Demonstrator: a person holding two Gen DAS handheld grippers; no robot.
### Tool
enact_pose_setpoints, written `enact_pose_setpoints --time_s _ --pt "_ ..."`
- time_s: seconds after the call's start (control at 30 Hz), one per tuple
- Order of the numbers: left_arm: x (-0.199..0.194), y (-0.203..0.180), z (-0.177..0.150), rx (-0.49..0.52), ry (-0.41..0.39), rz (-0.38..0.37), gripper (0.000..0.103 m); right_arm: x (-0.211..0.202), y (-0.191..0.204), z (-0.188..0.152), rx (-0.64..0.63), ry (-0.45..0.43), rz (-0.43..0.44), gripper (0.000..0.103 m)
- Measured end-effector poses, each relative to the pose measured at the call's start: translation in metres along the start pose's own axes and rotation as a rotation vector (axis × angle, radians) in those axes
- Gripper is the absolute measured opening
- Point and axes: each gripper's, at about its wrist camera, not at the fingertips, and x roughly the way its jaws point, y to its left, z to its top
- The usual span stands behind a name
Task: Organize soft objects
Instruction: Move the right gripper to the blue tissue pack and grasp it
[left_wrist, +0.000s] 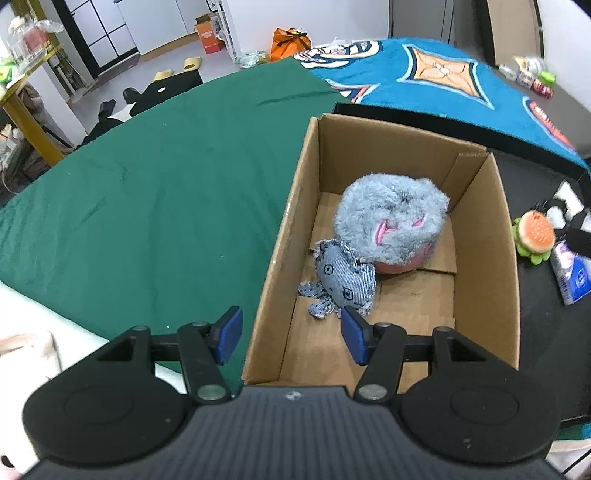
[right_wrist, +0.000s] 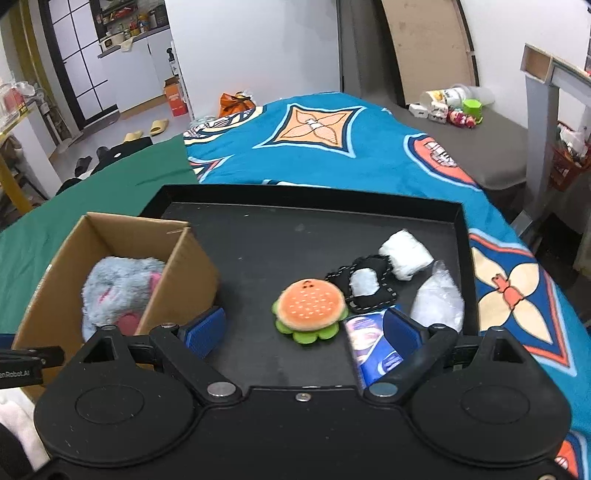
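An open cardboard box (left_wrist: 498, 240) holds a fluffy grey plush (left_wrist: 391, 218) and a small denim toy (left_wrist: 343, 277) lying against it. My left gripper (left_wrist: 291, 317) hangs open over the box's near left wall, with nothing between its fingers. In the right wrist view the box (right_wrist: 184, 273) stands at the left of a black tray (right_wrist: 258, 251). A burger plush (right_wrist: 310, 306) lies on the tray just ahead of my open right gripper (right_wrist: 302, 321), untouched. Beside it are a black-and-white plush (right_wrist: 365, 286), a white roll (right_wrist: 406, 254), a clear plastic bag (right_wrist: 437, 295) and a blue packet (right_wrist: 369, 347).
A green cloth (left_wrist: 147, 184) covers the surface left of the box. A blue patterned blanket (right_wrist: 332, 147) spreads behind and to the right of the tray. Bottles and small items (right_wrist: 450, 107) sit on a grey surface at the far right.
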Motion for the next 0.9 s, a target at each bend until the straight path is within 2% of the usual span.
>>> enact_pose_setpoints --time_s 0.1,0.27,0.43,0.5,0.73,0.8,0.9 --pt "0.002 -0.007 0.000 0.014 0.010 0.027 0.057 0.003 -0.009 -0.001 -0.005 -0.019 -0.025 0.092" --pt "0.005 -0.017 0.000 0.026 0.024 0.071 0.061 0.022 -0.026 -0.008 0.002 0.029 -0.023 0.092" --pt "0.006 -0.024 0.002 0.030 0.033 0.103 0.063 0.034 -0.038 -0.018 -0.007 0.074 -0.009 0.084" --pt "0.007 -0.027 0.003 0.035 0.038 0.119 0.064 0.040 -0.043 -0.021 -0.007 0.091 -0.010 0.077" --pt "0.008 -0.035 0.005 0.040 0.044 0.156 0.066 0.061 -0.058 -0.025 0.010 0.140 -0.030 0.073" --pt "0.009 -0.037 0.006 0.045 0.045 0.164 0.066 0.068 -0.060 -0.027 0.017 0.161 -0.025 0.060" --pt "0.009 -0.039 0.006 0.048 0.046 0.167 0.067 0.067 -0.058 -0.029 -0.017 0.142 -0.044 0.053"
